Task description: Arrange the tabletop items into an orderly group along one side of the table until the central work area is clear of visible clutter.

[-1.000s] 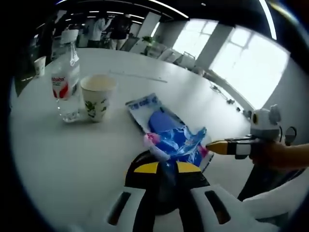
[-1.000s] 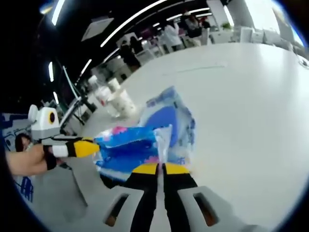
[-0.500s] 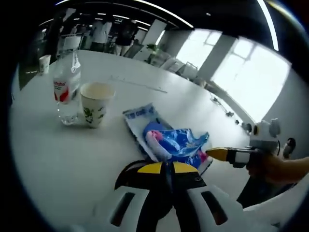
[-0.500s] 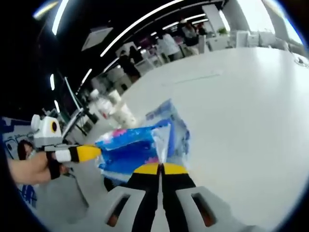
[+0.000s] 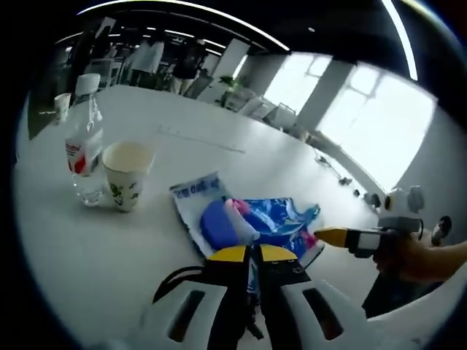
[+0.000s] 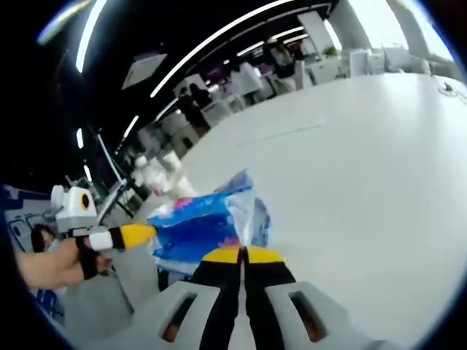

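Note:
A crumpled blue plastic packet (image 5: 252, 219) with pink marks and a white printed end lies low over the white table (image 5: 109, 240). My left gripper (image 5: 252, 254) is shut on its near edge. In the left gripper view my right gripper (image 5: 321, 235) comes in from the right, its yellow tip at the packet's right corner. In the right gripper view the packet (image 6: 197, 227) hangs between both tools: my right gripper (image 6: 243, 255) is shut on its clear edge, and my left gripper (image 6: 149, 232), held by a hand, grips its far side.
A paper cup (image 5: 124, 173) and a clear water bottle (image 5: 80, 146) with a red label stand together at the left. A small cup (image 5: 62, 106) stands farther back. A dark loop (image 5: 171, 281) lies under my left gripper. People stand beyond the table.
Both grippers have kept their hold on the packet. It has spread out flatter and wider between them. Both views have shifted, so the cup and bottle now sit further left.

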Demonstrator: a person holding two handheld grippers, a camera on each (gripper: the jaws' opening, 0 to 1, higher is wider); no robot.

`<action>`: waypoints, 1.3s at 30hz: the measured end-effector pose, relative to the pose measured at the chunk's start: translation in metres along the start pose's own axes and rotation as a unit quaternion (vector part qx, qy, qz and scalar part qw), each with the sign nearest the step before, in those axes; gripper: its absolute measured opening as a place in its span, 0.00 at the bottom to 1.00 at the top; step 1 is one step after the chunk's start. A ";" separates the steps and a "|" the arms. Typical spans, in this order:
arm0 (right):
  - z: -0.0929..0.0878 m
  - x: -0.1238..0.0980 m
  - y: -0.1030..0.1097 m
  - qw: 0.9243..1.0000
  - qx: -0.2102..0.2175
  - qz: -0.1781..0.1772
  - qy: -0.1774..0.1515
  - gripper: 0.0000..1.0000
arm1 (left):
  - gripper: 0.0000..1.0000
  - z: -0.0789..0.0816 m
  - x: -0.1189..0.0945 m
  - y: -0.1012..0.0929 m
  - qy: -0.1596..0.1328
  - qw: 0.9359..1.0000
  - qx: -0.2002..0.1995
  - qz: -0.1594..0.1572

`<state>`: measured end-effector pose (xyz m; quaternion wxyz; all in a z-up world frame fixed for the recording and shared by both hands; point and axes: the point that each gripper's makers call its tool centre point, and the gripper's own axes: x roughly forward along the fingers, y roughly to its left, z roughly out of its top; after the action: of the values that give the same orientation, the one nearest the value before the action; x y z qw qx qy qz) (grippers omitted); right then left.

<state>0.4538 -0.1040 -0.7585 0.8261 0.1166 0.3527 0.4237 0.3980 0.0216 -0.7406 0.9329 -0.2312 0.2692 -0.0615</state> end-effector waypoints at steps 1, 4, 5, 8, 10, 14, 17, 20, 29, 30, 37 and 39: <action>0.002 -0.002 -0.002 1.000 0.007 -0.001 -0.005 0.00 | 0.00 0.001 0.002 -0.003 -0.005 1.000 -0.006 -0.004; 0.005 -0.009 -0.011 1.000 0.014 -0.006 -0.010 0.00 | 0.00 0.000 0.010 -0.011 -0.004 1.000 -0.006 -0.008; 0.006 -0.011 -0.015 1.000 0.015 -0.008 -0.010 0.00 | 0.00 -0.001 0.013 -0.015 -0.003 1.000 -0.007 -0.012; 0.008 -0.016 -0.025 1.000 0.021 -0.009 -0.013 0.00 | 0.00 -0.001 0.019 -0.023 -0.005 1.000 -0.013 -0.018; 0.009 -0.019 -0.031 1.000 0.024 -0.012 -0.013 0.00 | 0.00 -0.003 0.023 -0.027 -0.003 1.000 -0.014 -0.022; 0.011 -0.021 -0.037 0.999 0.026 -0.014 -0.013 0.00 | 0.00 -0.002 0.028 -0.033 -0.006 1.000 -0.017 -0.026; 0.012 -0.021 -0.040 0.999 0.027 -0.014 -0.014 0.00 | 0.00 -0.001 0.031 -0.036 -0.008 0.999 -0.019 -0.027; 0.015 -0.022 -0.043 0.999 0.028 -0.015 -0.015 0.00 | 0.00 0.002 0.034 -0.037 -0.012 0.999 -0.020 -0.030; 0.018 -0.027 -0.057 0.999 0.029 -0.022 -0.018 0.00 | 0.00 0.005 0.048 -0.047 -0.020 0.999 -0.025 -0.042; 0.019 -0.028 -0.061 0.999 0.027 -0.025 -0.018 0.00 | 0.00 0.005 0.052 -0.050 -0.022 0.998 -0.029 -0.045; 0.025 -0.032 -0.079 0.999 0.030 -0.035 -0.018 0.00 | 0.00 0.003 0.066 -0.056 -0.023 0.997 -0.046 -0.048; 0.026 -0.033 -0.083 0.999 0.030 -0.035 -0.018 0.00 | 0.00 0.002 0.070 -0.056 -0.024 0.997 -0.053 -0.049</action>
<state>0.5096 -0.1778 -0.7642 0.8431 0.1366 0.3539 0.3811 0.4589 -0.0435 -0.7462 0.9214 -0.2943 0.2381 -0.0874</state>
